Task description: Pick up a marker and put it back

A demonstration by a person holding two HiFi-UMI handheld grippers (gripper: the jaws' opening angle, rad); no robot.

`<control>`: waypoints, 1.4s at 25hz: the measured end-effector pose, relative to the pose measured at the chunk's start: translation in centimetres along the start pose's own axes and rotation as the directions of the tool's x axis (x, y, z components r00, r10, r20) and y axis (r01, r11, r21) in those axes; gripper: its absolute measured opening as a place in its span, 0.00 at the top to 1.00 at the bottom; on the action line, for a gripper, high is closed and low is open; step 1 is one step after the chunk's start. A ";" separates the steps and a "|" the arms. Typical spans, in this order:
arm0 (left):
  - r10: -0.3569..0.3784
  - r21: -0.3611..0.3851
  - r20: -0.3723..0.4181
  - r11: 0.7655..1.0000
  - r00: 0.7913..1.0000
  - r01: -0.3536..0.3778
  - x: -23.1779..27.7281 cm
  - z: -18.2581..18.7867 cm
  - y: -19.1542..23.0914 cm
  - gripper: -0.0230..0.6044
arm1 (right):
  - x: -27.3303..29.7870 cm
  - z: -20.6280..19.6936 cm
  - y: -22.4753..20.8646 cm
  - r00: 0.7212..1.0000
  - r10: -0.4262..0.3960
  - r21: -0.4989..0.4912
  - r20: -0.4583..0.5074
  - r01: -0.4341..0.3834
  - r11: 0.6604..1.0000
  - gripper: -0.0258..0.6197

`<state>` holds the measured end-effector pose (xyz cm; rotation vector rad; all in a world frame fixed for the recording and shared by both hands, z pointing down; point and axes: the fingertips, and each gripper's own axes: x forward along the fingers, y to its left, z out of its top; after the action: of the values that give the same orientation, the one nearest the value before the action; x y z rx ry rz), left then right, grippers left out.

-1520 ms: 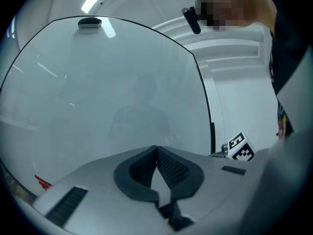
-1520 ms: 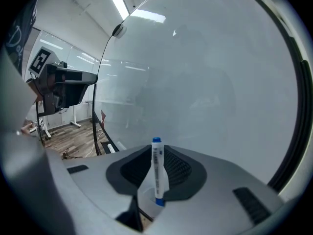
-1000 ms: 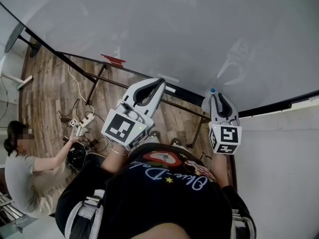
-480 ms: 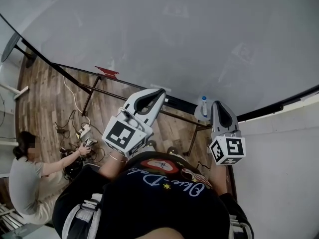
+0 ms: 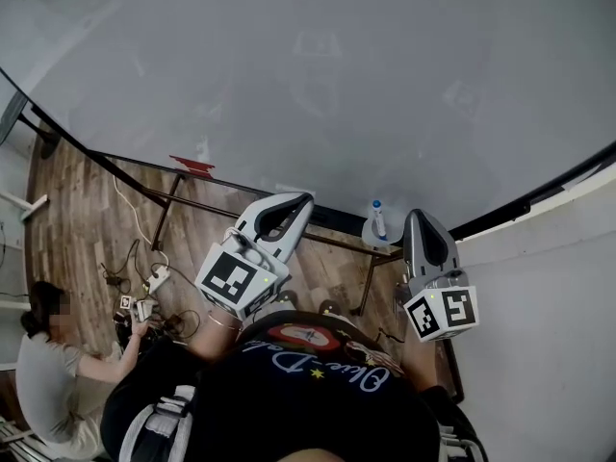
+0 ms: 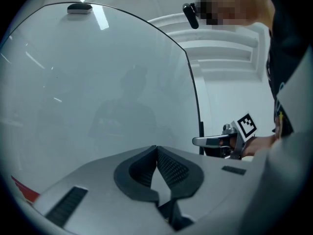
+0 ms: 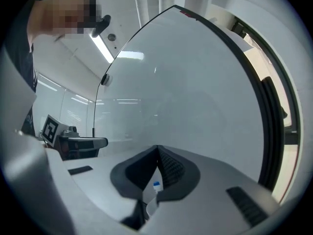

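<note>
Reach step, marker not yet gripped. The right tongs [image 5: 422,219] are closed with tips touching and nothing between them. The left tongs [image 5: 304,200] are also closed and empty, idle further left. The blue-capped marker [image 5: 377,217] stands upright in a white holder [image 5: 372,236] at the lower edge of the whiteboard [image 5: 337,85], just left of the right tongs' tip, near but apart. In the right gripper view it shows low, beyond the closed tips. To do it well, likely: open the right tongs wide first, shift left until the barrel sits between the pads below the cap, close firmly, then lift straight out so the holder isn't dragged.
</note>
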<state>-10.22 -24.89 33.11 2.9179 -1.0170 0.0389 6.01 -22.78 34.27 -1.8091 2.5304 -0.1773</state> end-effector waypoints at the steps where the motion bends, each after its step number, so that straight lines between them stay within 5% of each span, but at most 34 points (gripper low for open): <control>1: -0.002 0.001 0.001 1.000 1.000 0.002 0.0 0.0 0.0 0.96 | -0.1 0.2 0.0 1.000 0.001 0.003 0.011 -0.001 1.000 0.96; 35: 0.015 -0.018 0.006 1.000 1.000 -0.015 -0.3 -0.5 0.3 0.96 | -0.6 1.0 0.8 0.999 0.015 -0.038 0.030 -0.013 0.999 0.96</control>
<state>-10.61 -24.88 33.58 2.8965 -1.0353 0.0211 5.60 -22.01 33.16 -1.7923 2.5421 -0.1011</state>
